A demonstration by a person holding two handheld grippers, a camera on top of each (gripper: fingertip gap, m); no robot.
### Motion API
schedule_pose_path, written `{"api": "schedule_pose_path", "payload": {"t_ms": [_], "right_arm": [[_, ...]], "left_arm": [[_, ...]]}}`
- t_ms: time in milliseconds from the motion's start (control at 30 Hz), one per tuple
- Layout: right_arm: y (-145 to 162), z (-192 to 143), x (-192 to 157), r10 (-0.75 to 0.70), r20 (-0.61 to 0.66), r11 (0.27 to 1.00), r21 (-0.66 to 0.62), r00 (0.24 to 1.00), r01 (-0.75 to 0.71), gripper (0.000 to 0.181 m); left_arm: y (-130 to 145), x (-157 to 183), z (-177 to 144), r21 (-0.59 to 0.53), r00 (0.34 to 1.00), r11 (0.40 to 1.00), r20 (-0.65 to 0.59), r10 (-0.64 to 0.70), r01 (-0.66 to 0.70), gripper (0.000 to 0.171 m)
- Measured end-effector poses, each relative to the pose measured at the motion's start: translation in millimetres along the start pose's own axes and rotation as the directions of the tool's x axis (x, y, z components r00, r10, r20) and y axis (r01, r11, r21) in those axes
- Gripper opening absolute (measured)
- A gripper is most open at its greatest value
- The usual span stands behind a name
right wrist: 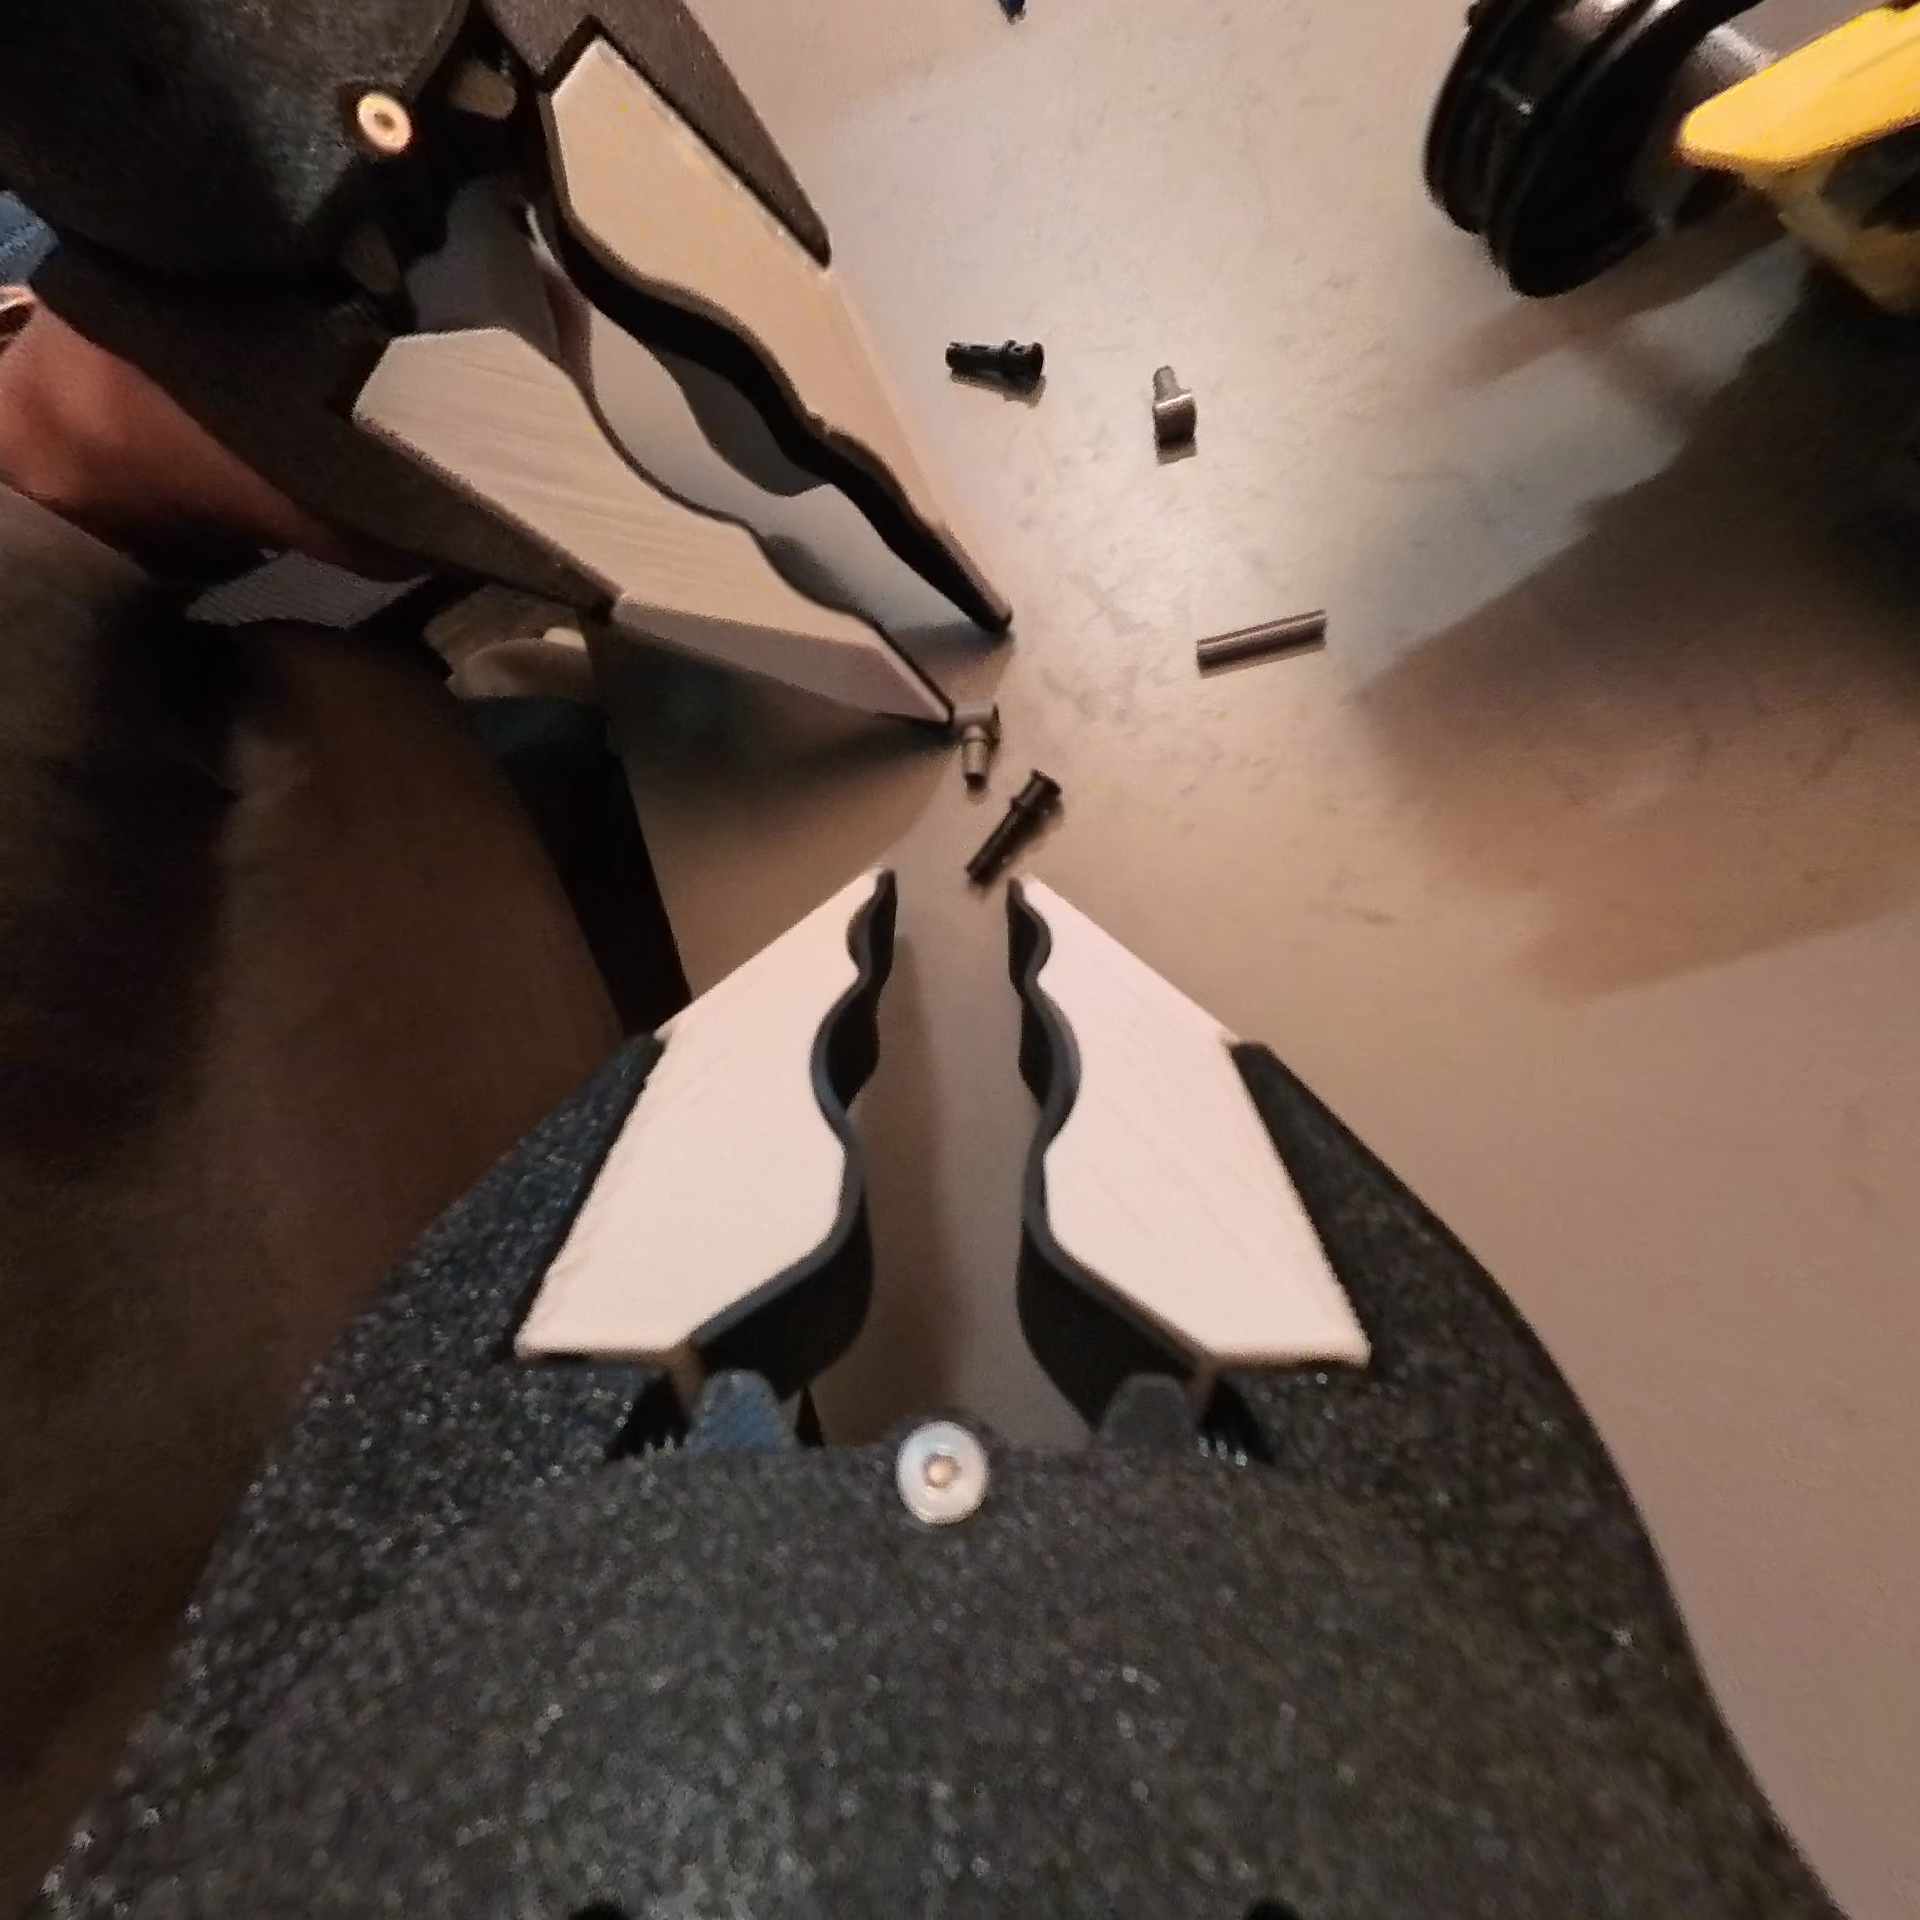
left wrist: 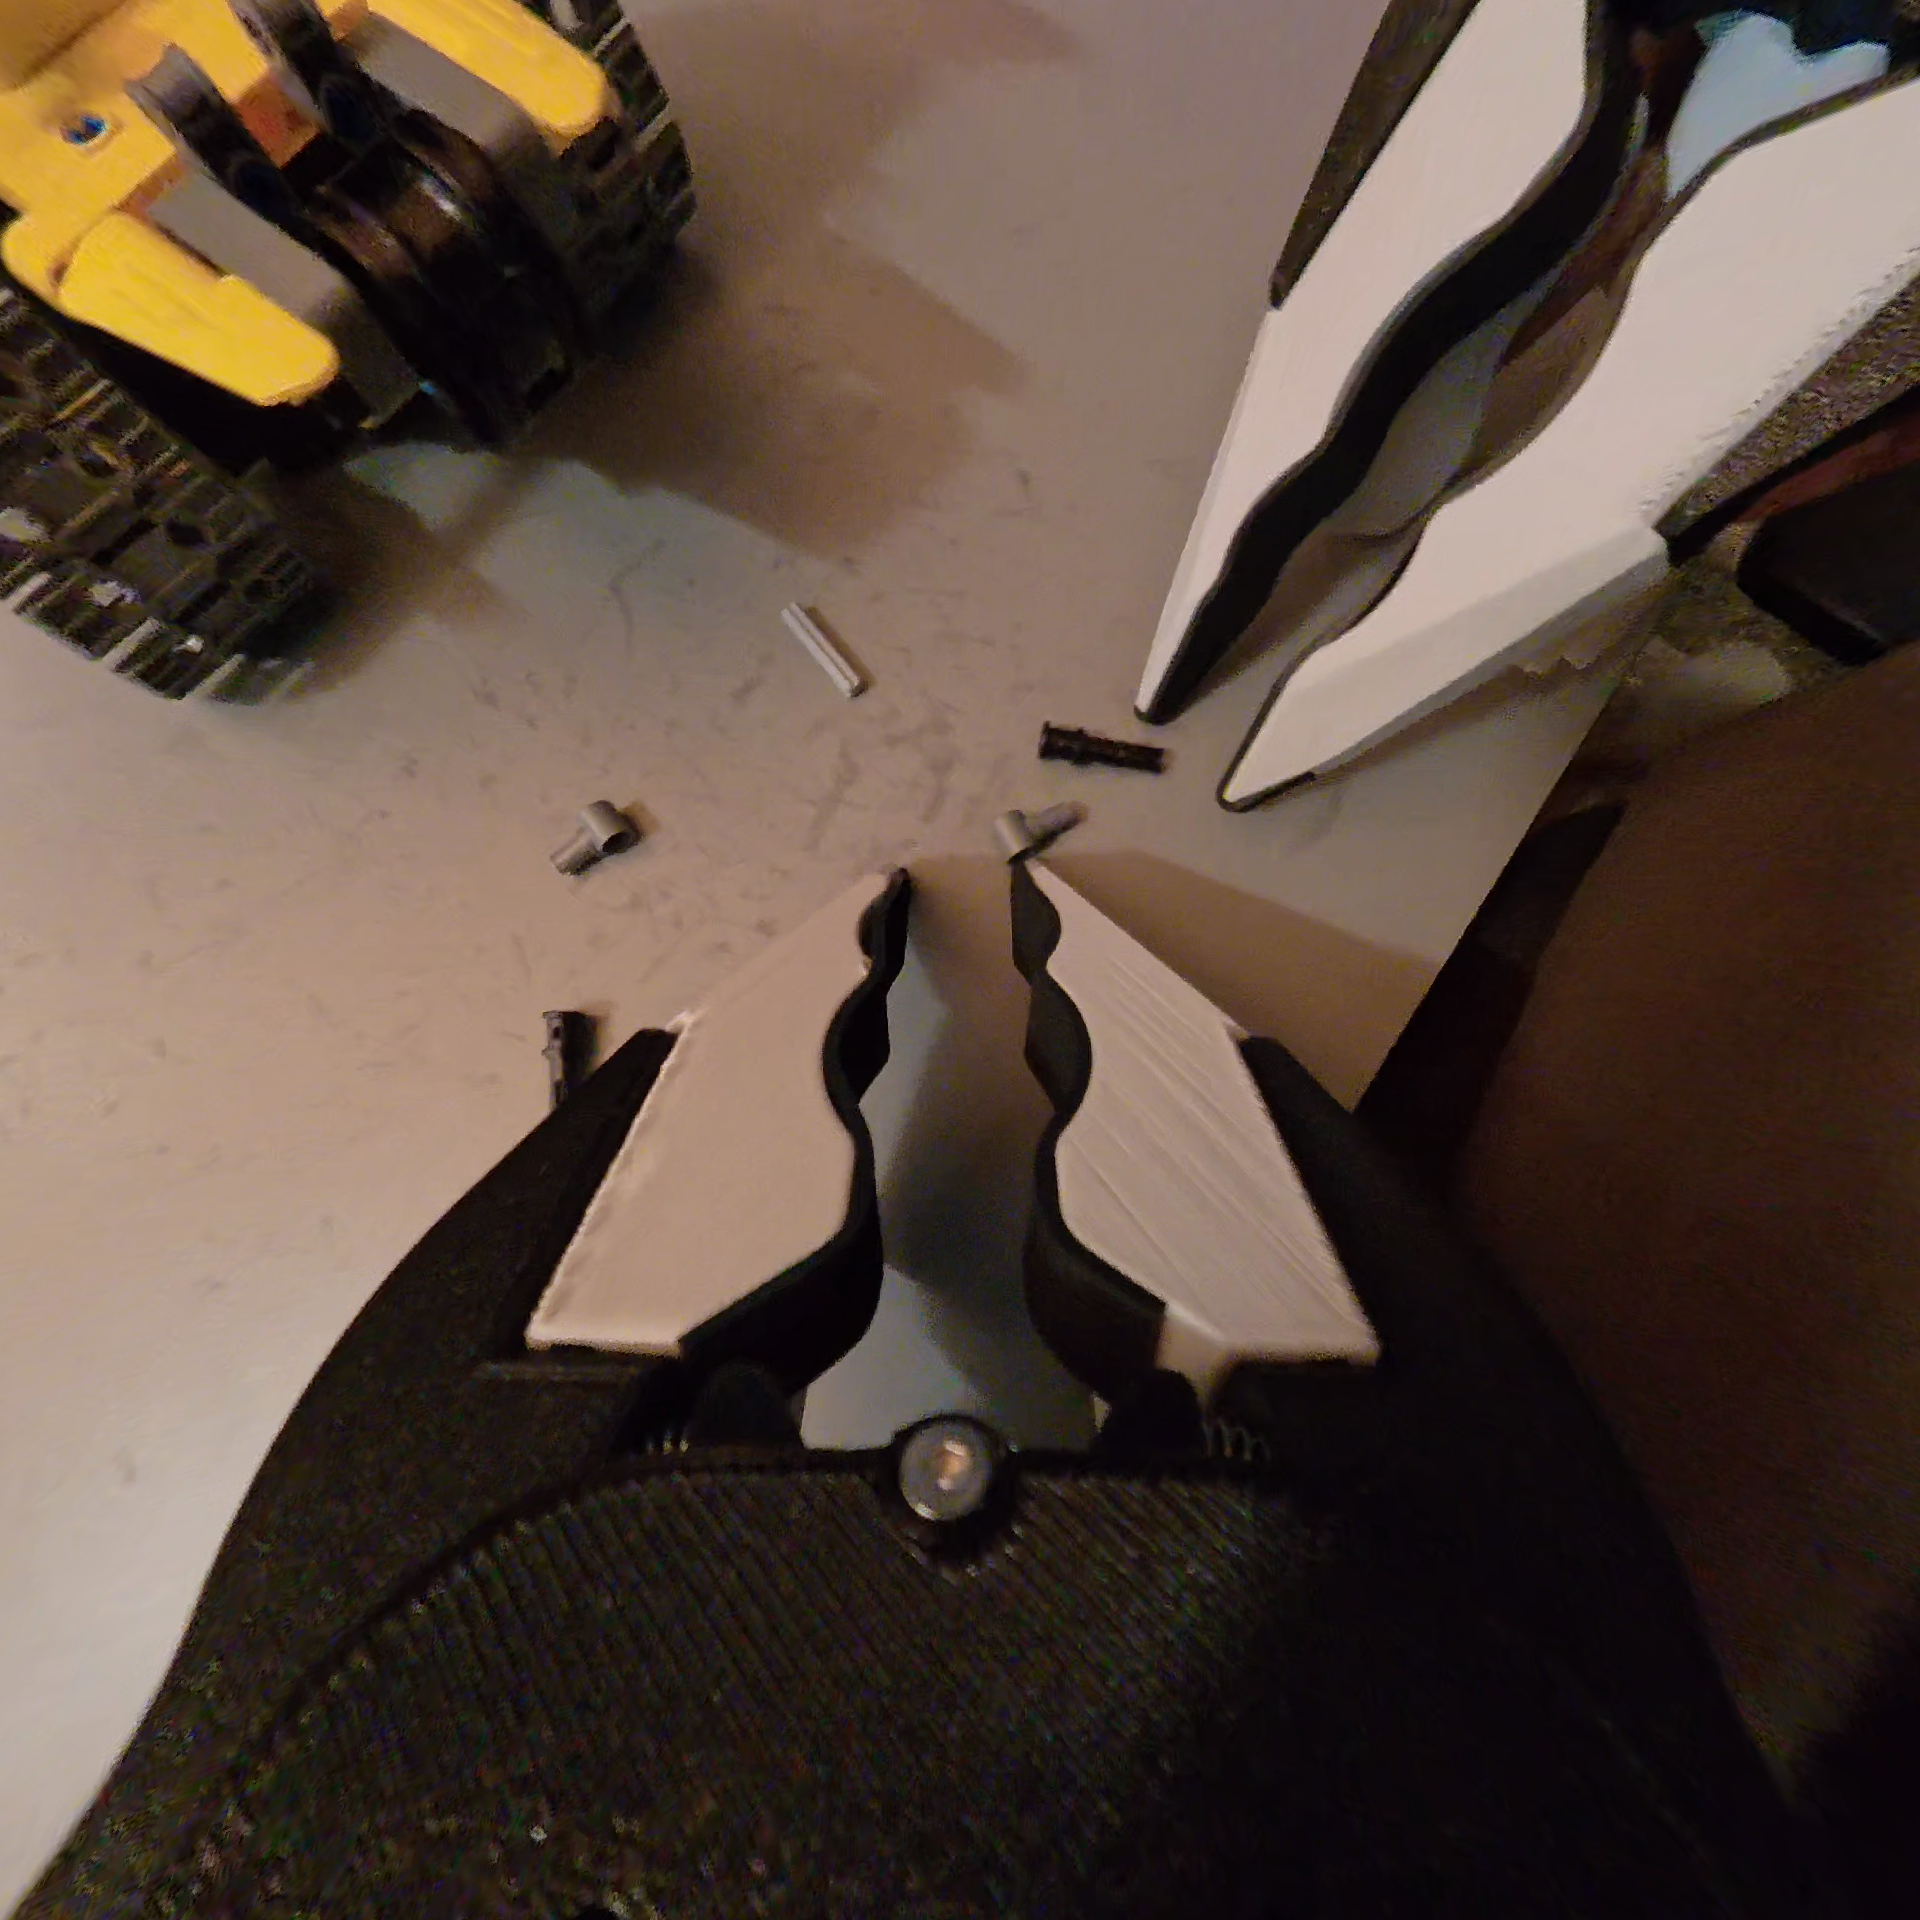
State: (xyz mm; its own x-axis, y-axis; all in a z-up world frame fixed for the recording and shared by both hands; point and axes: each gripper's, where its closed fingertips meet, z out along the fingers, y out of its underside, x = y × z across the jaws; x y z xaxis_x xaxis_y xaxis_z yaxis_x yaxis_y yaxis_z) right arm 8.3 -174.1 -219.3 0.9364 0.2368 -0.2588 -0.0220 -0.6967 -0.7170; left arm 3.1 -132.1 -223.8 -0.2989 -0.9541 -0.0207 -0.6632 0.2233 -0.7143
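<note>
My left gripper (left wrist: 961,878) is open and empty, low over a pale table (left wrist: 312,1143). A small grey connector (left wrist: 1034,826) lies right at its right fingertip (left wrist: 1023,883), seemingly touching. A black pin (left wrist: 1101,748) lies just beyond, next to my right gripper (left wrist: 1195,758). In the right wrist view my right gripper (right wrist: 951,888) is open and empty, with that black pin (right wrist: 1013,826) just ahead of its tips. The grey connector (right wrist: 977,743) sits at the lower tip of the left gripper (right wrist: 971,670).
A grey axle (left wrist: 826,649), a second grey connector (left wrist: 597,836) and a second black pin (left wrist: 566,1049) lie loose nearby. A yellow and black tracked toy vehicle (left wrist: 312,208) stands beyond; it also shows in the right wrist view (right wrist: 1558,156). The table edge (left wrist: 1475,914) runs close by. The tips of one gripper are about 5 centimetres away from the tips of the other. From the left gripper's tips to the grey axle (left wrist: 826,649) is close to 5 centimetres. It is also in sight in the right wrist view (right wrist: 1255,635).
</note>
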Motion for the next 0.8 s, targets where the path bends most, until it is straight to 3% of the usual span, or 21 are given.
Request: {"api": "schedule_pose_path", "payload": {"t_ms": [333, 467, 533, 667, 800], "right_arm": [[-6, 10, -14, -0.012, 0.052, 1.0, -0.01, 0.999, 0.013, 0.021], [-9, 3, -7, -0.024, 0.036, 0.999, 0.025, 0.999, 0.023, 0.021], [-10, -2, 2, -0.04, 0.003, 0.999, 0.035, 0.999, 0.04, 0.021], [-12, -4, 19, -0.119, -0.017, 0.993, 0.024, 0.993, 0.12, 0.024], [-17, -1, 19, -0.283, 0.049, 0.959, 0.018, 0.958, 0.282, 0.022]], "left_arm": [[-3, 12, 1, 0.01, 0.999, 1.0, -0.044, 0.005, -0.005, 0.018], [-2, 9, 2, 0.002, 1.0, 1.0, -0.02, 0.019, -0.019, 0.001], [-2, 8, 2, -0.002, 0.999, 1.0, -0.023, 0.022, -0.022, 0.0], [-2, 2, 3, -0.006, 1.0, 1.0, -0.011, 0.026, -0.026, 0.003], [-3, -5, 3, -0.013, 0.999, 0.999, 0.026, 0.032, -0.032, 0.003]]}}
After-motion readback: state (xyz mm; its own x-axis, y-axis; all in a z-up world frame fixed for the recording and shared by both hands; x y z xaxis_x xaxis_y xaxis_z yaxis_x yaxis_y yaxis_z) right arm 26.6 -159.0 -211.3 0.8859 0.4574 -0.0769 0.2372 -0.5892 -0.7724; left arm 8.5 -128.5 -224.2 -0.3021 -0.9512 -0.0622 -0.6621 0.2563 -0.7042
